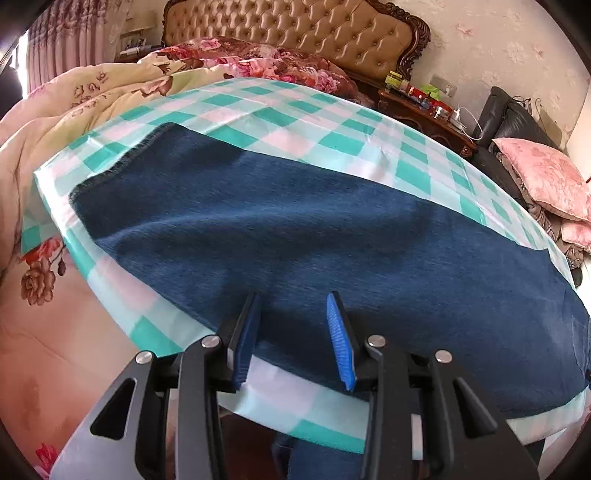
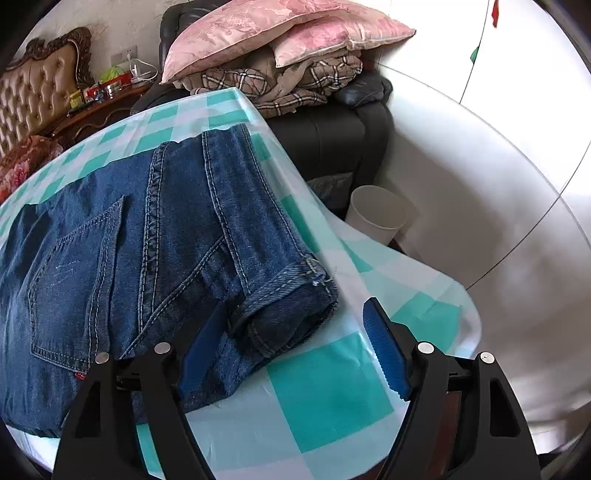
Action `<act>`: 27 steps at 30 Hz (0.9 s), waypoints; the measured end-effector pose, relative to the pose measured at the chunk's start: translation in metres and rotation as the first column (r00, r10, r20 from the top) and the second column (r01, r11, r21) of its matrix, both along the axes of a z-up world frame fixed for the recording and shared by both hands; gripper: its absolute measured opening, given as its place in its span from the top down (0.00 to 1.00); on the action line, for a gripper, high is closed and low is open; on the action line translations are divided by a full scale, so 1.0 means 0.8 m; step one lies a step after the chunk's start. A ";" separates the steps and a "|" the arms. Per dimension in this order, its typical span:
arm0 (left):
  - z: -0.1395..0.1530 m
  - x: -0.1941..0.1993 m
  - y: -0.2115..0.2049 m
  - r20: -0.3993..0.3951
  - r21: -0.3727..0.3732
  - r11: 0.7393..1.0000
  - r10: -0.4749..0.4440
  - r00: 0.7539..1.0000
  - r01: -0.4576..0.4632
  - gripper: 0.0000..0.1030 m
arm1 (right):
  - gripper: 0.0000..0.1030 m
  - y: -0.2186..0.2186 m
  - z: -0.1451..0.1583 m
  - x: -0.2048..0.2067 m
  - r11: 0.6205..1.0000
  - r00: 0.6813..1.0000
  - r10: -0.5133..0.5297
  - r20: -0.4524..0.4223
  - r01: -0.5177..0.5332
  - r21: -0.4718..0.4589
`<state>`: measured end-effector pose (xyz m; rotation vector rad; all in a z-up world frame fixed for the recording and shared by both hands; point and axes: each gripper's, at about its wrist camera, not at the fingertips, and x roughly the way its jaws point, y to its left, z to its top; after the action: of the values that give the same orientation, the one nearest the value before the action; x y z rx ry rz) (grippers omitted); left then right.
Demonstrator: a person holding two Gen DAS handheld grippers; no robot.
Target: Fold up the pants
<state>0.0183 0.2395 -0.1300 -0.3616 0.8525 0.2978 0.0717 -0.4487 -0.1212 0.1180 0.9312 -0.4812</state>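
Blue jeans (image 1: pixel 295 229) are laid flat on a table covered by a teal-and-white checked cloth (image 1: pixel 332 122). In the left wrist view, the jeans fill the middle of the picture, with a hem edge at 10 o'clock. The left gripper (image 1: pixel 293 302) is seen at 6 o'clock, over the near edge of the jeans; its fingers (image 1: pixel 341 343) are set narrowly apart, and nothing is gripped between them. A bed with a tufted headboard (image 1: pixel 314 33) is seen at 12 o'clock, a quilt (image 1: pixel 55 122) at 9 o'clock, and a pink pillow (image 1: pixel 546 177) at 3 o'clock.

In the right wrist view, the waistband, seams and a back pocket are shown from 9 o'clock to the centre. The right gripper (image 2: pixel 295 317) is held at 6 o'clock with fingers (image 2: pixel 384 354) wide apart; the folded waistband corner lies between them, and the pads are not pressed on it. A white bin (image 2: pixel 376 212) stands on the floor at 3 o'clock.
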 end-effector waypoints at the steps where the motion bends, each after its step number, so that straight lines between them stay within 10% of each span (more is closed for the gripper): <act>1: 0.001 -0.003 0.005 0.004 0.002 1.000 0.015 1.000 -0.015 0.63 | 0.30 0.007 0.009 -0.003 1.000 1.000 0.006 0.015 -0.006 -0.007; 6: 0.011 -0.005 0.039 0.041 0.029 0.999 0.045 0.998 -0.046 0.65 | 0.29 0.060 0.044 -0.008 0.990 0.988 0.135 0.075 -0.133 -0.039; 14: 0.011 0.082 -0.021 0.008 0.133 0.932 -0.342 0.940 0.338 0.74 | 0.29 0.183 0.034 0.012 0.936 0.938 0.344 0.049 -0.347 0.063; 20: -0.001 0.100 0.060 -0.012 0.093 0.990 -0.108 0.994 0.108 0.90 | 0.29 0.255 0.021 0.001 0.881 0.882 0.471 -0.011 -0.470 0.051; 24: 0.010 0.109 0.052 0.063 0.011 0.965 -0.261 0.963 0.261 0.83 | 0.29 0.272 0.012 0.005 0.869 0.869 0.494 -0.046 -0.491 0.062; 27: -0.008 0.134 0.042 -0.037 0.069 0.945 -0.318 0.947 0.320 0.82 | 0.29 0.281 0.007 0.003 0.862 0.861 0.505 -0.062 -0.501 0.070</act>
<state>0.1252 0.2728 -0.1368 -0.1459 0.9075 0.0319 0.0737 -0.2237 -0.1153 -0.1010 1.0085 0.0280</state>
